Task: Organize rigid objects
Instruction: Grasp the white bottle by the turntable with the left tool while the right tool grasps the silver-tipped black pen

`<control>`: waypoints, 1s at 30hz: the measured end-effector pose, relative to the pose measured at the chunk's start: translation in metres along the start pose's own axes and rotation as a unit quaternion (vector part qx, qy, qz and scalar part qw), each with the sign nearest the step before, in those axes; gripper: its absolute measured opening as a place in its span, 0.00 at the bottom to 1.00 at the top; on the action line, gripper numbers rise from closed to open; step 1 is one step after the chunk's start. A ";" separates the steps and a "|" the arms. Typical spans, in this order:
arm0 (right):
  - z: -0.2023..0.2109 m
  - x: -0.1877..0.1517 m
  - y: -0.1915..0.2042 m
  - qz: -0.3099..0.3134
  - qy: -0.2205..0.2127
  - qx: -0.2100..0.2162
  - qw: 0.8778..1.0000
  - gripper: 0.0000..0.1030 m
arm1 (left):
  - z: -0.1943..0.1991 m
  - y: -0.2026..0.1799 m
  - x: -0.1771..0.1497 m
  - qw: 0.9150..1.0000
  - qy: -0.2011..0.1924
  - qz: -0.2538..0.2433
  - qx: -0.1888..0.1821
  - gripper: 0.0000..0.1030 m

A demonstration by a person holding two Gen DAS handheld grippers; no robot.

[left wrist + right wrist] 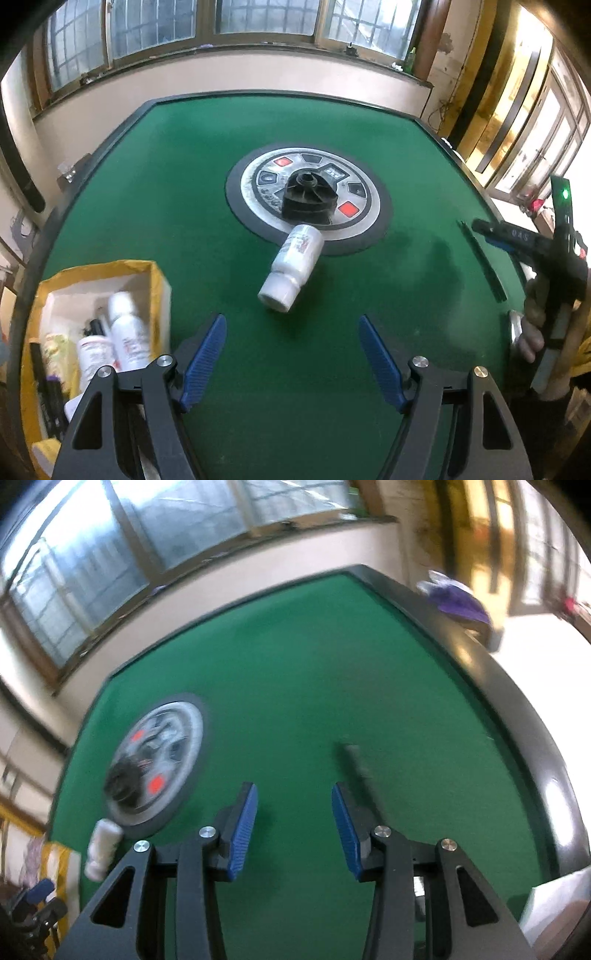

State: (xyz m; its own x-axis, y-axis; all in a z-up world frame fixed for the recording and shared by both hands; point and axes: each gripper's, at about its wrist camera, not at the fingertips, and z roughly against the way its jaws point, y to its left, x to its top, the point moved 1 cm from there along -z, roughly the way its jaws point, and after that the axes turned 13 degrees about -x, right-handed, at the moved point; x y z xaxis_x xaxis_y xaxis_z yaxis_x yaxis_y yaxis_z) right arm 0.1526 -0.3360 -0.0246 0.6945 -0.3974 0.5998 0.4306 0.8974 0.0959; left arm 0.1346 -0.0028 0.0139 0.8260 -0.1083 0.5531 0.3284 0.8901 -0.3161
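Observation:
A white bottle (pixel 293 262) lies on its side on the green table, cap toward me, its base on the rim of the round centre panel (pixel 308 195). My left gripper (pixel 291 325) is open and empty, just short of the bottle's cap. A yellow box (pixel 157 291) at the left holds several white bottles (pixel 125 332) and dark items. My right gripper (pixel 293 794) is open and empty over bare felt, a thin dark stick (pixel 360 768) beside its right finger. The bottle (pixel 103 843) shows blurred at the lower left of the right wrist view.
The stick (pixel 482 260) lies near the table's right edge, with the right gripper's body (pixel 554 258) over it. The table has a raised black rim (pixel 517 709). A purple object (pixel 458 603) sits beyond the far right rim. Windows line the far wall.

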 end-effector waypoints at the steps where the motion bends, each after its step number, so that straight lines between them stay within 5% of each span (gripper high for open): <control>1: -0.003 0.001 -0.005 -0.005 0.002 -0.012 1.000 0.40 | -0.004 0.001 0.003 1.000 0.003 0.002 -0.002 0.75; 5: -0.021 -0.001 -0.015 -0.017 0.039 -0.030 0.999 0.40 | -0.017 0.006 0.009 1.000 0.016 0.012 -0.003 0.75; 11: -0.019 -0.004 -0.017 -0.024 0.038 -0.049 0.998 0.33 | -0.031 0.015 0.017 0.999 0.025 0.026 0.003 0.75; 24: -0.027 -0.010 -0.026 -0.064 0.062 -0.043 0.995 0.32 | -0.055 0.020 0.031 0.998 0.045 0.026 0.024 0.75; 30: -0.026 -0.019 -0.001 -0.034 0.066 -0.043 0.996 0.15 | -0.066 0.019 0.039 0.998 0.052 0.021 0.032 0.75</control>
State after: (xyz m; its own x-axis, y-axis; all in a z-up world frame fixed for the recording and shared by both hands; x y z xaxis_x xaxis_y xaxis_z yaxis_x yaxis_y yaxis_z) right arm 0.1538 -0.3340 -0.0573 0.7288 -0.4838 0.4847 0.5235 0.8498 0.0611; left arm 0.2032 -0.0191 -0.0214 0.8827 -0.1118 0.4565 0.2644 0.9212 -0.2857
